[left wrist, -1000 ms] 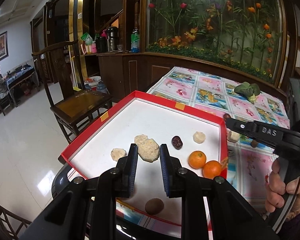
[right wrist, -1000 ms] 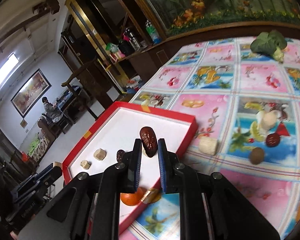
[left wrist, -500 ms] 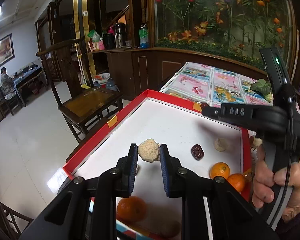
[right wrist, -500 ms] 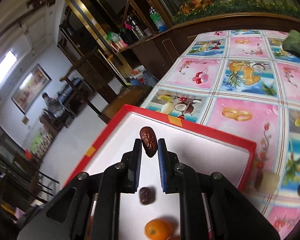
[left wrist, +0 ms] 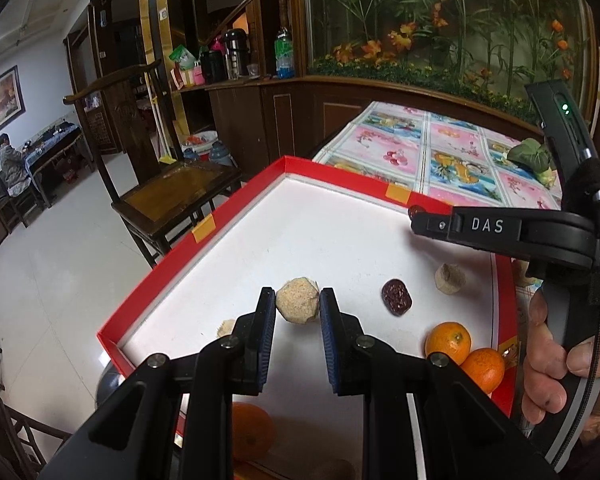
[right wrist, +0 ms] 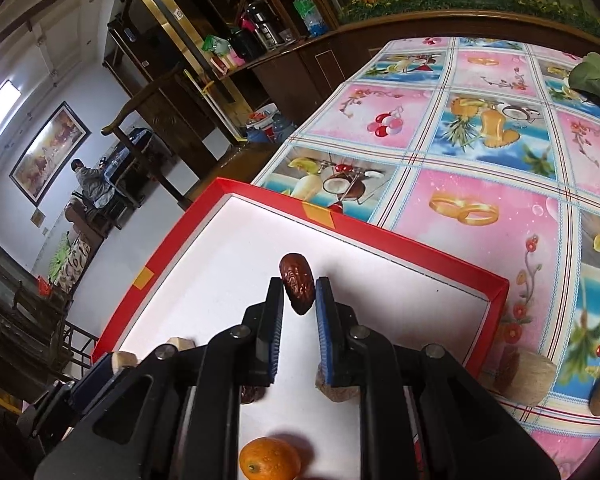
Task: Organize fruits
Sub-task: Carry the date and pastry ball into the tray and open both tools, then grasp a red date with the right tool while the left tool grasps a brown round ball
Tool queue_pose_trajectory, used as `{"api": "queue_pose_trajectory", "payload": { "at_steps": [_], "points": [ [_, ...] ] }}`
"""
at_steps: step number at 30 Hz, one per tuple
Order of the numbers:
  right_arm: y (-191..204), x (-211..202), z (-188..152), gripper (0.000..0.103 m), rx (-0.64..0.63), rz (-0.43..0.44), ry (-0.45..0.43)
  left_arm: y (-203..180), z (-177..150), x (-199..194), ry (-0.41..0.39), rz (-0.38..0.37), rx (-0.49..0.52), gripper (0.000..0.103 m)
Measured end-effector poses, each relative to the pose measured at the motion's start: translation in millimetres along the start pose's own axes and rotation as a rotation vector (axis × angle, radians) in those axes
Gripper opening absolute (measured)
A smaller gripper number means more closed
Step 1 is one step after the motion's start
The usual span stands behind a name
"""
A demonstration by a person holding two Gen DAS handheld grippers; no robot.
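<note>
**Fruit held over red-rimmed tray**

Fruit-patterned tablecloth [right wrist: 480, 208] is seen beyond a red-rimmed white tray [left wrist: 236, 216]. A tan, rough lump [left wrist: 297, 300] is clamped between the fingers of the left gripper [left wrist: 297, 322] above the tray's near left part. A wrinkled dark date [right wrist: 297, 288] is pinched by the right gripper [right wrist: 299, 320] over the tray's far side. Another date [left wrist: 396, 302], a pale lump [left wrist: 449, 278] and two oranges [left wrist: 448, 342] are seen lying to the right. A third orange [left wrist: 248, 430] is half hidden under the left gripper, and a brown item at the near edge is cut off and cannot be identified. Only part of a hand [left wrist: 556, 368] is shown.
</note>
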State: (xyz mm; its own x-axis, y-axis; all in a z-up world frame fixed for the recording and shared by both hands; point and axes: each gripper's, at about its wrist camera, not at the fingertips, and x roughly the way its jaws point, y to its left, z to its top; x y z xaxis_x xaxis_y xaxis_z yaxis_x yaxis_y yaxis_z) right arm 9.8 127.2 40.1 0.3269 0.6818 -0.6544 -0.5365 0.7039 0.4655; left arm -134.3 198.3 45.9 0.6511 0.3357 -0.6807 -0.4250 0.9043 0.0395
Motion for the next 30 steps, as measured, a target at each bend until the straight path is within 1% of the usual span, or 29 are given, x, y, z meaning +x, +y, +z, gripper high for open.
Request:
{"api": "queue_pose_trajectory", "payload": {
  "at_steps": [5, 8, 12, 15, 16, 17, 18, 19, 20, 22, 25, 26, 28, 30],
  "points": [
    [-2.1, 5.8, 0.2, 0.018, -0.01, -0.023, 0.013, 0.6, -4.7, 10.7, 0.071, -0.03, -0.023, 0.021],
    [-0.7, 11.2, -1.5, 0.018, -0.025, -0.037, 0.036, -2.1, -6.9, 15.4, 0.102, -0.033, -0.016, 0.021],
    [0.3, 15.5, -3.8, 0.018, -0.037, -0.045, 0.058, -5.7, -7.7, 21.6, 0.135, -0.02, -0.003, 0.021],
    [0.1, 17.0, -4.4, 0.019, -0.035, -0.057, 0.071, -7.7, -7.5, 24.1, 0.149, -0.004, 0.006, 0.024],
    [0.0, 16.8, -4.5, 0.021, -0.033, -0.056, 0.072, -8.7, -6.7, 24.4, 0.152, 0.009, 0.015, 0.03],
    [-0.2, 16.6, -4.0, 0.027, -0.032, -0.047, 0.08, -8.3, -5.7, 23.7, 0.162, 0.026, 0.017, 0.05],
    [0.0, 16.2, -4.1, 0.032, -0.031, -0.039, 0.084, -6.5, -5.4, 22.8, 0.167, 0.018, 0.008, 0.057],
    [-0.3, 15.4, -3.5, 0.045, -0.025, -0.026, 0.09, -4.4, -5.6, 18.8, 0.161, 0.006, -0.003, 0.059],
    [-0.9, 13.5, -2.7, 0.052, -0.014, -0.013, 0.096, -4.2, -5.4, 12.7, 0.144, 0.01, -0.007, 0.059],
    [-0.6, 6.1, -1.7, 0.052, -0.004, 0.008, 0.081, -7.3, -4.9, 4.1, 0.118, 0.009, 0.005, 0.06],
    [-2.7, -13.1, 2.0, 0.053, -0.003, 0.013, 0.036, -14.2, -6.9, -9.2, 0.1, -0.015, 0.015, 0.061],
    [-6.4, -21.4, 3.8, 0.055, 0.012, 0.024, 0.02, -17.8, -8.8, -13.1, 0.098, -0.025, 0.021, 0.065],
    [-12.2, -31.3, 5.9, 0.059, 0.046, 0.038, -0.002, -26.1, -13.0, -18.9, 0.096, -0.041, 0.031, 0.069],
    [-19.4, -42.0, 7.9, 0.06, 0.088, 0.049, -0.023, -38.1, -18.6, -24.2, 0.102, -0.065, 0.065, 0.069]
  ]
}}
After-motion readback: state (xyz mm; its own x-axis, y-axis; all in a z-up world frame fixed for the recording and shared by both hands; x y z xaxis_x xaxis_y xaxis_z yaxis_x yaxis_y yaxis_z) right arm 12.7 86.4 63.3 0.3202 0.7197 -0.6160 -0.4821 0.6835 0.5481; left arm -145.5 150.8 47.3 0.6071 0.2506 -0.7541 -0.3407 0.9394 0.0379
